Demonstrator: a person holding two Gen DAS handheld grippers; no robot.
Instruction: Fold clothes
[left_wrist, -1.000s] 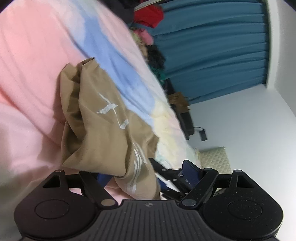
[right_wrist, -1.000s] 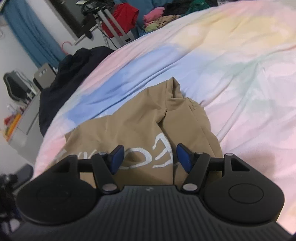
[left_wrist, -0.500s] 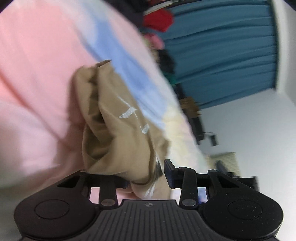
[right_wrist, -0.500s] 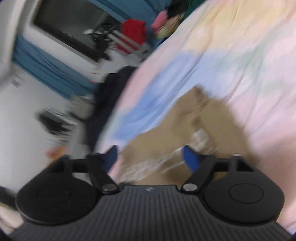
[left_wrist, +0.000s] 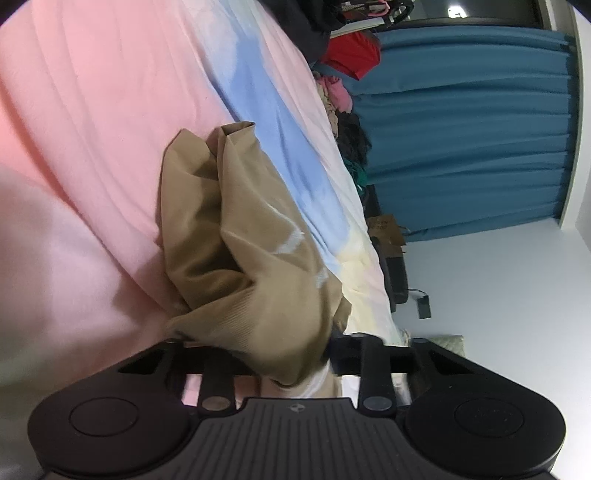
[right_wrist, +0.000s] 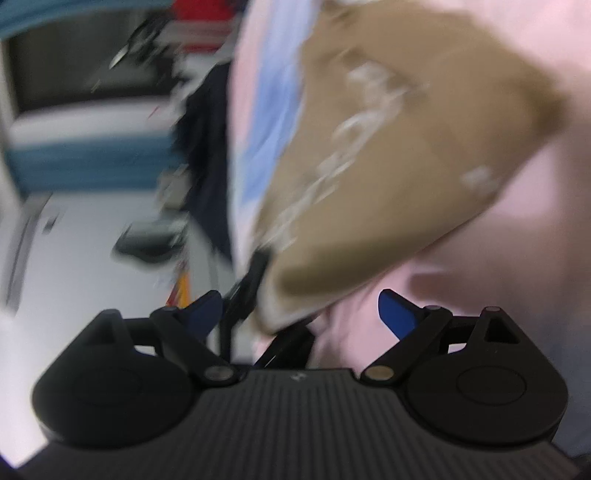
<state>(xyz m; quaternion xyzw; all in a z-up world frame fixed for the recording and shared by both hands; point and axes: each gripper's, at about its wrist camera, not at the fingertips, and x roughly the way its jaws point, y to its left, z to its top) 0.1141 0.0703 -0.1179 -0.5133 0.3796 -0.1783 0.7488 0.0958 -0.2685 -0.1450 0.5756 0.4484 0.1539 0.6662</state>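
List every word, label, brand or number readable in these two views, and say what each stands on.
No text can be read in either view.
White lettering on the tan garment: creased into fragments in the left wrist view, smeared by motion blur in the right wrist view; unreadable.
Small round emblem on the left gripper's body: a symbol, no letters.

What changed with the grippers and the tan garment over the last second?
The left gripper, wide open a second ago, is closing, with a bunched edge of the tan garment between its fingers. The right gripper spread wider and rolled, tilting its view; the garment's near edge hangs between its fingers, unpinched. The garment stayed crumpled on the pastel bedspread.
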